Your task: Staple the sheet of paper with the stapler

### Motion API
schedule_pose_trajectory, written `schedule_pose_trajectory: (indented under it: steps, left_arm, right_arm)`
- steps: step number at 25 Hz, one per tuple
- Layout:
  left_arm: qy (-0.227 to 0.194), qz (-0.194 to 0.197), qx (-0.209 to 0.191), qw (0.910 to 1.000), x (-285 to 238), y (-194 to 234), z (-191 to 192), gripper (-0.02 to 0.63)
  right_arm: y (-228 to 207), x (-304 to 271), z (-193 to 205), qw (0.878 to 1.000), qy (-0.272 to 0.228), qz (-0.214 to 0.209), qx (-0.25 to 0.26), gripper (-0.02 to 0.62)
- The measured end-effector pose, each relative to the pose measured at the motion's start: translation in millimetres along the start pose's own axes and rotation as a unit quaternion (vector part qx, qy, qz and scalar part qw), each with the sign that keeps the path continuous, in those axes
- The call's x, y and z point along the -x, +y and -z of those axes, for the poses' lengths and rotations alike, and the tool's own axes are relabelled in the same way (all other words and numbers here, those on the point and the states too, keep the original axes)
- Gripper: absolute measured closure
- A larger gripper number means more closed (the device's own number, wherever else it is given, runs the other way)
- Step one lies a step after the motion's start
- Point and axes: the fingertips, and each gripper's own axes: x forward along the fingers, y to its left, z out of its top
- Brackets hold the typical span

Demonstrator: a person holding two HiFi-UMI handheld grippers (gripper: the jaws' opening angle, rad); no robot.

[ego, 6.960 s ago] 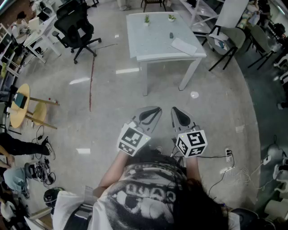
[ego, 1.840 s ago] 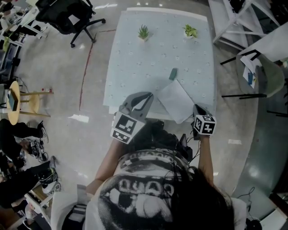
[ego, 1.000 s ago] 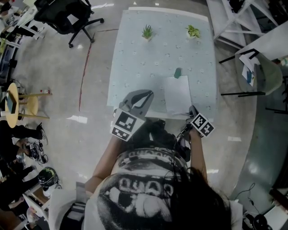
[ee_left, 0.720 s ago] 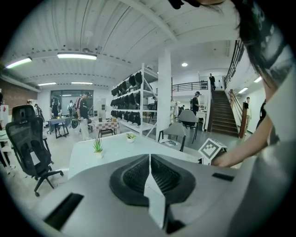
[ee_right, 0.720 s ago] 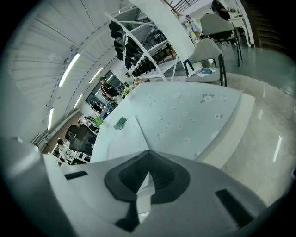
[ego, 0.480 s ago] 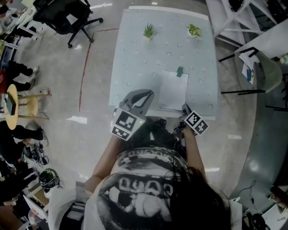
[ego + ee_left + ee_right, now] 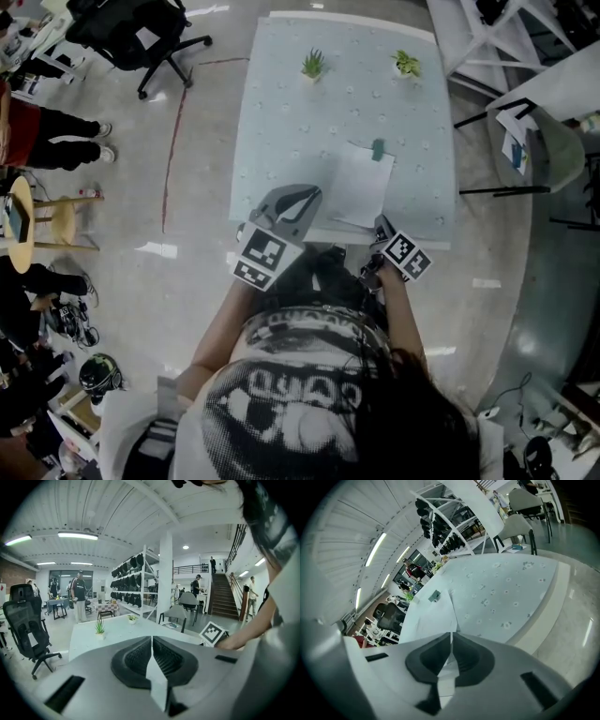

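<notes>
**At the near edge of the table (image 7: 281, 112): paper caught, stapler untouched**

At the table's near side, a person leans in with both tools. The right gripper (image 7: 451, 637) has its jaws pressed together on the near corner of the sheet of paper (image 7: 358, 183), and the sheet's edge runs straight into the seam between them. The left gripper (image 7: 151, 641) is also closed, on nothing at all. It hangs in the air over the table's near-left edge, well short of the stapler (image 7: 377, 148).

By my reckoning the job has barely begun. The sheet is held, but nobody has taken up the stapler and no staple is in. The stapler sits at the sheet's far edge (touching it or just beside it, I cannot tell which).

The sheet is white, thin and rectangular, and lies flat and askew on the top. The stapler is a small teal-green block, most likely plastic. The tabletop is a matte pale mint, dotted with a tiny flower print. Two little potted plants (image 7: 313, 64) (image 7: 405, 63) stand at its far side. Each gripper's jaws are smooth grey shells lined with dark ribbed pads.
</notes>
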Motion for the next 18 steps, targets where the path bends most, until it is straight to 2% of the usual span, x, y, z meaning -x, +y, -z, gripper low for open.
schedule_pose_trajectory:
  steps: [2,3,10,15,18]
  left_arm:
    - [-0.002,0.005,0.000,1.0000,0.4,1.0,0.4,0.597]
    - [-0.003,0.007,0.001,1.0000,0.7,1.6,0.6,0.597]
    - [-0.017,0.024,-0.003,0.9996,1.5,7.7,-2.4,0.597]
    - [-0.028,0.018,0.003,0.9994,-5.3,5.9,-6.3,0.597]
    - [-0.032,0.002,0.008,0.9995,-8.6,5.1,-11.7,0.597]
  right_arm:
    - [1.4,1.7,0.5,1.000,0.002,-0.005,0.001,0.516]
    - [2.1,3.0,0.5,1.000,0.002,-0.006,0.004,0.506]
    - [7.8,15.0,-22.9,0.997,-0.017,0.001,0.069,0.522]
    - [27.2,7.3,-67.0,0.988,-0.002,-0.038,0.152,0.557]
    - [44.8,-4.2,-92.2,0.974,0.024,-0.074,0.214,0.578]
